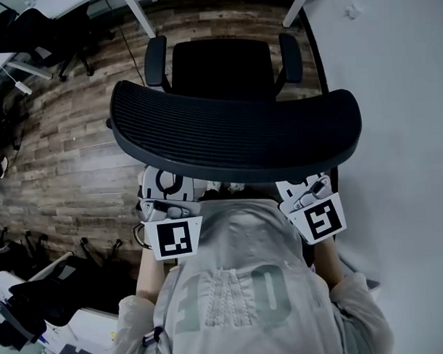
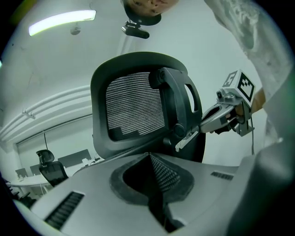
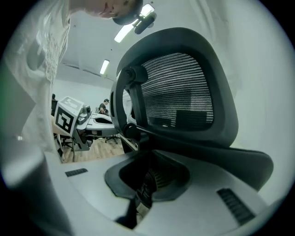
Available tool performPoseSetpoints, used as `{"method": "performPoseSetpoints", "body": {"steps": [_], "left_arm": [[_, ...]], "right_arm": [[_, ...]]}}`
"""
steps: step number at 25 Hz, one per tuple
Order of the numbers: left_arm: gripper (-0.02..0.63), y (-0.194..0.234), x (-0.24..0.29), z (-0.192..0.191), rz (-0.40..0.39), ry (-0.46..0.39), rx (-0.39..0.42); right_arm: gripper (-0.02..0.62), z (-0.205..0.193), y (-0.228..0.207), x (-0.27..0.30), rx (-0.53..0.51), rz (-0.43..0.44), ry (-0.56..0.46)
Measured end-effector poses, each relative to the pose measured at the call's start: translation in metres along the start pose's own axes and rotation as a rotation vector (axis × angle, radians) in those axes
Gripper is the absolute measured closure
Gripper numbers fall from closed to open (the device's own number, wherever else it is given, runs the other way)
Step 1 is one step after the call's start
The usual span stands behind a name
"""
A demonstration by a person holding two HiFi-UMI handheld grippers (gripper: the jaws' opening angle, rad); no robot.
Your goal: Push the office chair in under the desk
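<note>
A black mesh office chair [image 1: 234,136] stands right in front of me, its curved backrest top towards me and its seat [image 1: 221,67] and two armrests beyond. The white desk [image 1: 401,130] lies along the right. Both grippers sit low behind the backrest, their tips hidden under its top edge in the head view. My left gripper [image 2: 154,170] is shut with nothing between its jaws and looks up at the backrest [image 2: 133,108]. My right gripper [image 3: 146,184] is shut too, below the backrest [image 3: 177,92]. The left gripper view shows the right gripper's tip [image 2: 183,143] at the chair's back support.
Wood-plank floor [image 1: 69,163] spreads to the left. Other black chairs stand at the upper left [image 1: 50,33] and lower left [image 1: 37,295]. White desk legs [image 1: 140,16] cross the top. My grey-shirted torso [image 1: 247,295] fills the bottom of the head view.
</note>
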State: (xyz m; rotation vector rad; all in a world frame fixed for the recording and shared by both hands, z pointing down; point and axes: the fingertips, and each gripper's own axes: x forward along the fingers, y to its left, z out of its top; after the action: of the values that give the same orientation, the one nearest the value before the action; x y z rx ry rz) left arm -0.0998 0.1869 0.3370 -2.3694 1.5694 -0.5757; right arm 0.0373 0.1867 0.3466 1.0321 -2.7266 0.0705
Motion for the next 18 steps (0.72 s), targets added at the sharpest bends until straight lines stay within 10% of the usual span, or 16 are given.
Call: {"method": "performPoseSetpoints", "body": {"steps": [5,9,18], "left_arm": [[0.551,0.009,-0.004,0.009,-0.066,0.034,0.051],[0.428,-0.009,-0.005,-0.005,-0.225,0.19,0.29],[0.43,0.023,0.001,0.015,-0.278,0.286,0.552]], "right_arm": [[0.541,0.018,-0.004,-0.012,-0.023,0.052,0.032],[0.394,0.009,0.006,-0.02,-0.281,0.153,0.181],[0.393,0.037,-0.031,-0.038,-0.542,0.095,0.311]]}}
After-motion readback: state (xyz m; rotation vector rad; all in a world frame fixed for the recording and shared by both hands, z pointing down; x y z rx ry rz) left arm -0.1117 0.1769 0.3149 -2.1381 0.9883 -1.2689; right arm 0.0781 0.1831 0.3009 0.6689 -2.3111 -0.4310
